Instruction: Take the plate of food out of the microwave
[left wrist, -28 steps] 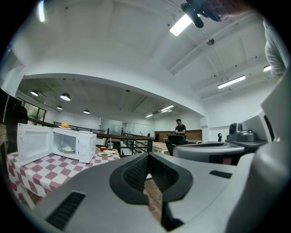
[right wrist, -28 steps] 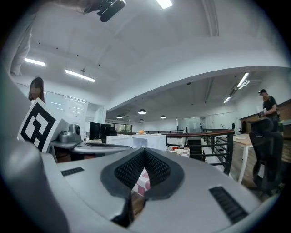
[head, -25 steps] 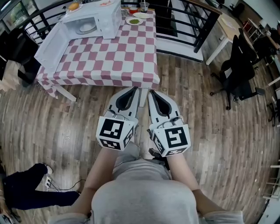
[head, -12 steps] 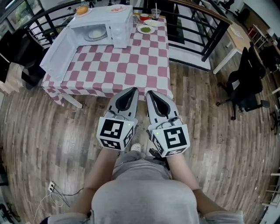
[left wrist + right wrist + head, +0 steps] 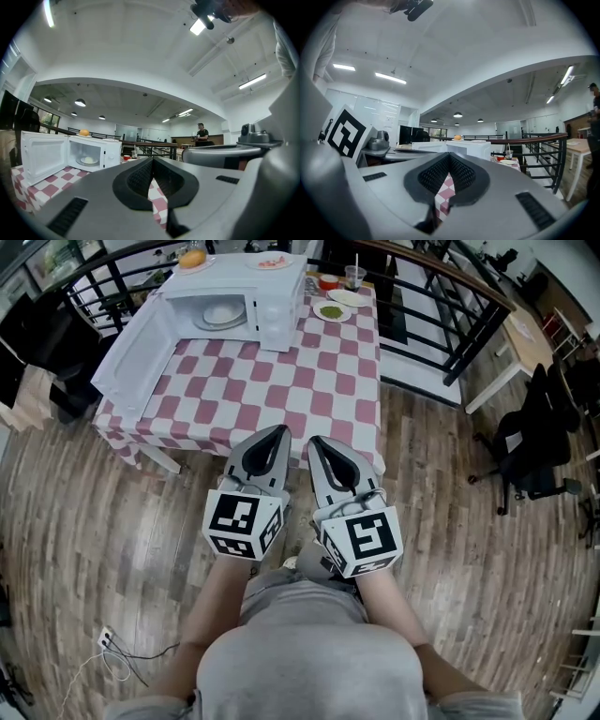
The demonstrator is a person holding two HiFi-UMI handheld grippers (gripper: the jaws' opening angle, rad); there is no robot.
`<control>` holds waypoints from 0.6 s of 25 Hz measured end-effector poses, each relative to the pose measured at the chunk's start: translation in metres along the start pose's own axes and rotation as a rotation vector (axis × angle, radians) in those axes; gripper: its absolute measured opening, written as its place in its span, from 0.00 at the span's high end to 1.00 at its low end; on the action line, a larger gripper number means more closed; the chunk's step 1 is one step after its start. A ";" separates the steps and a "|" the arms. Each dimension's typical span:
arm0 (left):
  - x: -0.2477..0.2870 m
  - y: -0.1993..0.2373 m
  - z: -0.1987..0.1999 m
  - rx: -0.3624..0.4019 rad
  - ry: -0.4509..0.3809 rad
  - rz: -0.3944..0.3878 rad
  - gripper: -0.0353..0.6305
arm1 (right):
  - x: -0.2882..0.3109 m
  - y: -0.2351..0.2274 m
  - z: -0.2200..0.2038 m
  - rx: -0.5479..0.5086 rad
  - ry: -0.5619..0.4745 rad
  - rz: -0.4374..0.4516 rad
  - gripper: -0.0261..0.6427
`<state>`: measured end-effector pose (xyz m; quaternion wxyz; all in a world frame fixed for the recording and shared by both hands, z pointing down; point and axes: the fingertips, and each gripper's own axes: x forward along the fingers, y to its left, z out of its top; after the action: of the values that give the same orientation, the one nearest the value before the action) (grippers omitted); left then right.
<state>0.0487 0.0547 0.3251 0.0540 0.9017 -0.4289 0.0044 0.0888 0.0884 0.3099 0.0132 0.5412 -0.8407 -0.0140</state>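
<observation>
1. At the far left, the microwave door hangs wide open. It is swung out past the table's left edge and turned away from the cavity's mouth.
2. The plate of food sits on the floor of the cavity inside the white microwave. In the left gripper view it shows as a pale mound on a plate.
3. On the microwave's top lie an orange at the left and a flat plate further right.
4. The table wears a red-and-white checked cloth. A bare stretch of that cloth lies between the microwave and the near edge.
5. The left gripper is held level with its tips over the table's near edge, well apart from the microwave. Its jaws are pressed together with nothing between them.
6. The right gripper is just beside it, likewise level, closed and empty.
7. At the far corner, right of the microwave, stand a dish of green food, a red bowl and a cup with a straw.
8. A black railing runs behind and to the right of the table. Beyond it are a pale desk and an office chair on the wood floor.
</observation>
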 end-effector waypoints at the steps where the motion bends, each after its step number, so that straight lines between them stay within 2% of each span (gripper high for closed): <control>1: 0.002 0.005 0.001 -0.003 -0.004 0.009 0.94 | 0.005 0.000 0.000 -0.004 0.001 0.007 0.93; 15: 0.022 0.076 0.009 -0.006 -0.043 0.133 0.94 | 0.074 0.008 -0.006 -0.025 0.004 0.124 0.93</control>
<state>0.0035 -0.0105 0.3248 0.0470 0.8711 -0.4887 -0.0128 0.0510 0.0243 0.3163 0.0225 0.4878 -0.8724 -0.0229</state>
